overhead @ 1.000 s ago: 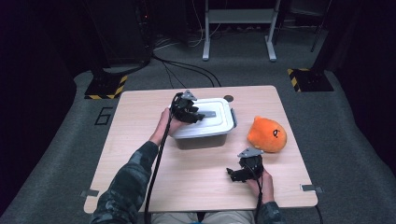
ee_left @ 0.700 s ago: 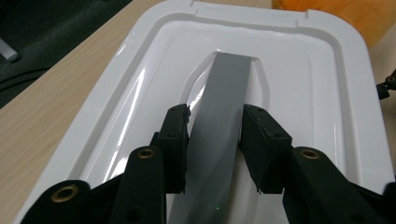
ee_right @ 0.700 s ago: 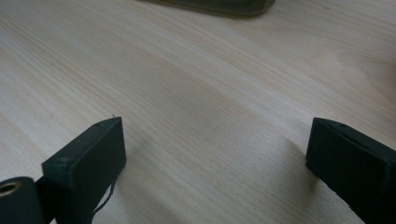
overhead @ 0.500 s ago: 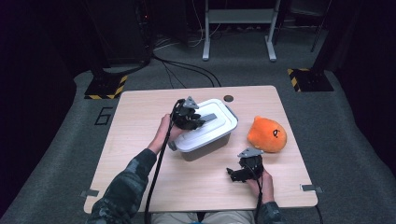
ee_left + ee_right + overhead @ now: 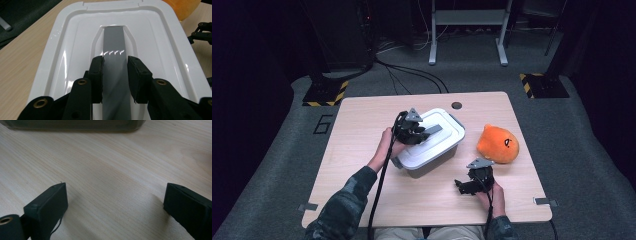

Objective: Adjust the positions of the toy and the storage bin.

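A white lid [image 5: 439, 142] with a grey handle [image 5: 432, 129] sits askew on a grey bin [image 5: 432, 167] at mid-table. My left gripper [image 5: 412, 131] is shut on that handle. In the left gripper view the jaws of the left gripper [image 5: 115, 60] press both sides of the grey handle [image 5: 113, 40] in the recess of the lid [image 5: 75, 50]. Near the front edge, my right gripper [image 5: 464, 186] rests low over the bare wood. The right gripper [image 5: 115, 192] is open, nothing between its fingers, and the bin's base [image 5: 75, 125] lies ahead of it.
An orange plush toy [image 5: 497, 144] lies right of the bin, also at the top right [image 5: 182, 7] of the left gripper view. A dark round hole [image 5: 456, 105] marks the wooden table [image 5: 362, 125] near its far edge. Cables and stand legs cover the floor beyond.
The left gripper has turned and tilted the lid on the bin and drawn it a little toward the front left. The right gripper has stayed in place.
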`<state>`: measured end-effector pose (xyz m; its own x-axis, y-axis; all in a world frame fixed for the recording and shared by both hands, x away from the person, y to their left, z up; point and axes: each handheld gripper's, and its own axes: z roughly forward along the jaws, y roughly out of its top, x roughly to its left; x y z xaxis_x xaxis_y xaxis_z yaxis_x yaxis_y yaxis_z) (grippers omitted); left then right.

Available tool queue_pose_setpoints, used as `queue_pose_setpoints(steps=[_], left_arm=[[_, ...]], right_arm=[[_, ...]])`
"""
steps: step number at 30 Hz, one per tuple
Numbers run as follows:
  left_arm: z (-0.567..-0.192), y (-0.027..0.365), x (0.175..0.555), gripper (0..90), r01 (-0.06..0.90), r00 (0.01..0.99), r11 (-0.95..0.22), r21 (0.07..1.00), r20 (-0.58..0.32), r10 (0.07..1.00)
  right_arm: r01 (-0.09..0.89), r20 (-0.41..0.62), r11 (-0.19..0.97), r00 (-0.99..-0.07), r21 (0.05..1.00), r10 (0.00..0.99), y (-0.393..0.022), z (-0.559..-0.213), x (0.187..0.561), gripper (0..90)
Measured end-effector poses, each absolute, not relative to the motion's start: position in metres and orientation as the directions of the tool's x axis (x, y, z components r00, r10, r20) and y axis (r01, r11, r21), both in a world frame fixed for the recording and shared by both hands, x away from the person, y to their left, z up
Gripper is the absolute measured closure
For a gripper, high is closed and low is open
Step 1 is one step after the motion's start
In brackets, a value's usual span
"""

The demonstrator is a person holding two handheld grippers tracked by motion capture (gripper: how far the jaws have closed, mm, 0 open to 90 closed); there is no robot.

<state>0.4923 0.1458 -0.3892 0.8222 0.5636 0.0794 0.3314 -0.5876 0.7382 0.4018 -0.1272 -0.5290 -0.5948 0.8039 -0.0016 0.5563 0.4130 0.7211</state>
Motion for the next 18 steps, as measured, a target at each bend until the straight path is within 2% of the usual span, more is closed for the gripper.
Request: queue_pose_setpoints(steps=[18], left_arm=[[-0.3875, 0.1485, 0.4865, 66.4, 0.323, 0.822, -0.6, 0.732, 0.098, 0.561]], right_arm=[[0.556, -0.002, 0.413, -0.595, 0.722, 0.804, -0.1272, -0.529, 0.4017, 5.0]])
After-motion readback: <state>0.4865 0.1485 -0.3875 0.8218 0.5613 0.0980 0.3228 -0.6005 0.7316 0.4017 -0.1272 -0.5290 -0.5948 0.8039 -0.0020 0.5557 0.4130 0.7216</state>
